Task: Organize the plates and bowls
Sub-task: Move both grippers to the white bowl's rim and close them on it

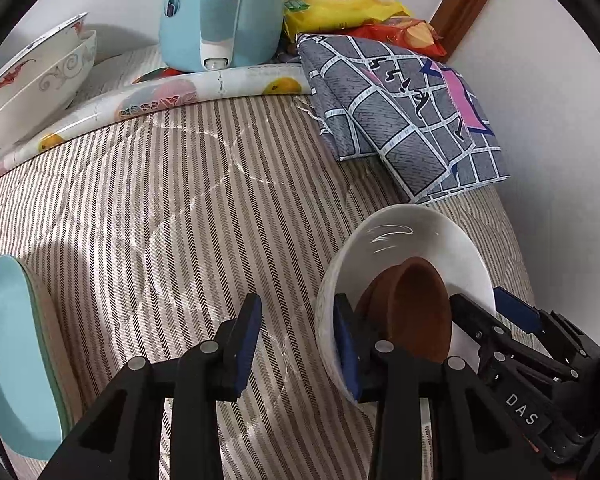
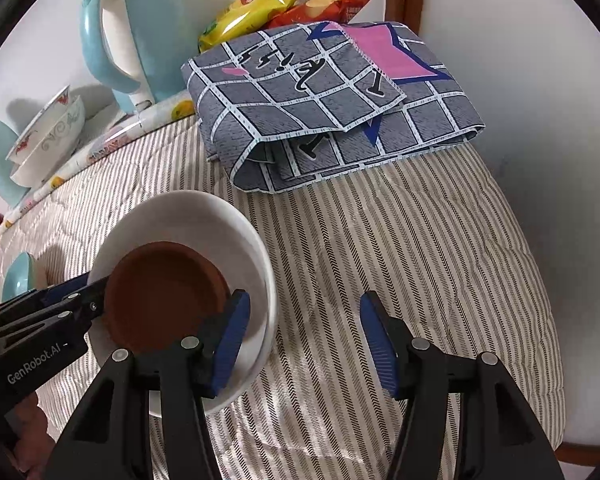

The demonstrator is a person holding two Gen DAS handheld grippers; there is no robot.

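Brown dish (image 2: 162, 292) sits tilted inside white bowl (image 2: 204, 220), near folded cloth (image 2: 332, 120). Left gripper (image 1: 298, 344) jaws spread astride bowl's rim; right gripper (image 2: 304, 340) jaws likewise spread, pinching nothing.

Blue kettle (image 1: 220, 12), snack bags (image 1: 340, 4), folded checked cloth (image 1: 400, 120) on striped tablecloth (image 1: 180, 200)

Black left gripper (image 1: 296, 340), right gripper (image 2: 304, 340): blue ribbed jaws, silver rivets, white lettering.

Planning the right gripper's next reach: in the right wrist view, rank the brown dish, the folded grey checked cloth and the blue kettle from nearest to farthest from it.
From the right gripper:
1. Brown dish, just left, inside the white bowl.
2. Folded grey checked cloth, ahead, mid-table.
3. Blue kettle, far left, at the wall.
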